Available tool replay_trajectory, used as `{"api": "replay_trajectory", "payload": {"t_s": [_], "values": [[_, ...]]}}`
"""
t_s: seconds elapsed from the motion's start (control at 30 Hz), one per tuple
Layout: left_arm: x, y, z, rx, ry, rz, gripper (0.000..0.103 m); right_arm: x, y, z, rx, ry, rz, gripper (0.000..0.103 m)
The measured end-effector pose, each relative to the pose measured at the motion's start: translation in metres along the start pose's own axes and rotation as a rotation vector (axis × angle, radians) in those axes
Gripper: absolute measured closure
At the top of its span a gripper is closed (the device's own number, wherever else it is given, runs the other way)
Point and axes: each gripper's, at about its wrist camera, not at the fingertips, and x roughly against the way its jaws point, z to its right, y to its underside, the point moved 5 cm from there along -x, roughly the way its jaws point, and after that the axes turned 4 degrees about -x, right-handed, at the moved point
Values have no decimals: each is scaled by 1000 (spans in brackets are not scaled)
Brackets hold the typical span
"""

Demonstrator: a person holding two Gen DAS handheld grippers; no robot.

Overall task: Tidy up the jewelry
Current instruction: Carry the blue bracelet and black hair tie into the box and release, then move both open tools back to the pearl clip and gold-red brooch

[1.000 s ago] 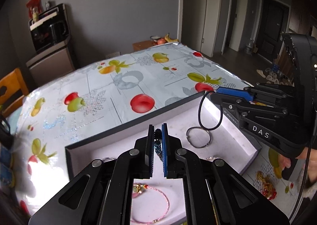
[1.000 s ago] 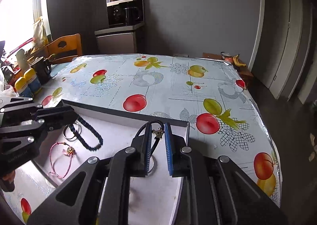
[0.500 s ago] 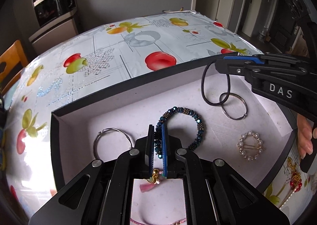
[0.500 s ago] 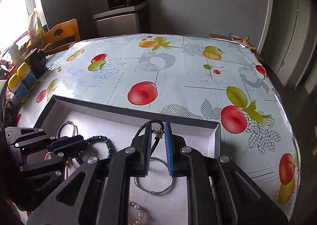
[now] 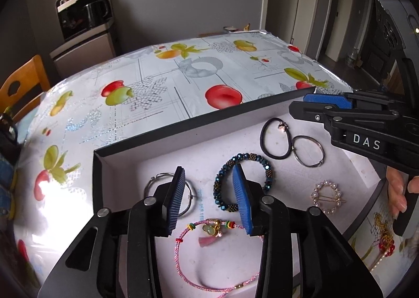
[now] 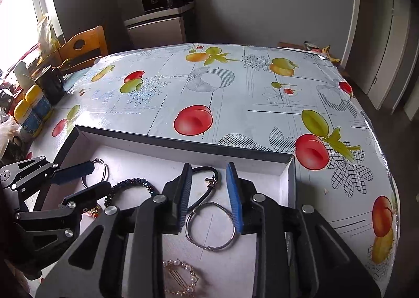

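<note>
A shallow black box with a white floor [image 5: 146,138] [image 6: 167,140] lies on the fruit-print table. In it lie a dark blue bead bracelet [image 5: 262,164] [image 6: 131,183], a black hair tie with a small charm [image 5: 264,146] [image 6: 209,180], two wire rings [image 5: 309,151] [image 5: 192,195] [image 6: 209,224], a pearl clip [image 5: 326,197] [image 6: 180,275] and a pink cord bracelet [image 5: 209,229]. My left gripper [image 5: 209,180] is open and empty over the bead bracelet. My right gripper [image 6: 209,172] [image 5: 306,104] is open and empty over the hair tie.
Gold and red jewelry [image 5: 385,235] lies on the table right of the box. Yellow-lidded bottles [image 6: 31,104] and a black mug [image 6: 53,83] stand at the left edge. A wooden chair [image 6: 83,46] and a cabinet with a coffee machine [image 6: 162,1] stand behind.
Both grippers have opened. The left let go of the bead bracelet and the right let go of the black hair tie; both pieces now lie on the box floor.
</note>
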Motion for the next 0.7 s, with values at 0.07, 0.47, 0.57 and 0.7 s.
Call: {"api": "replay_trajectory", "payload": {"t_s": [0.07, 0.47, 0.57, 0.7], "values": [[11, 0, -1, 5, -2, 24, 53, 11, 2, 4, -9, -4, 8, 74], [80, 22, -4, 20, -24, 138, 21, 85, 37, 25, -33, -23, 73, 29], [94, 33, -5, 36, -19, 152, 18, 103, 52, 29, -32, -20, 91, 24], [113, 50, -3, 36, -36, 174, 16, 124, 75, 32, -12, -12, 104, 16]]}}
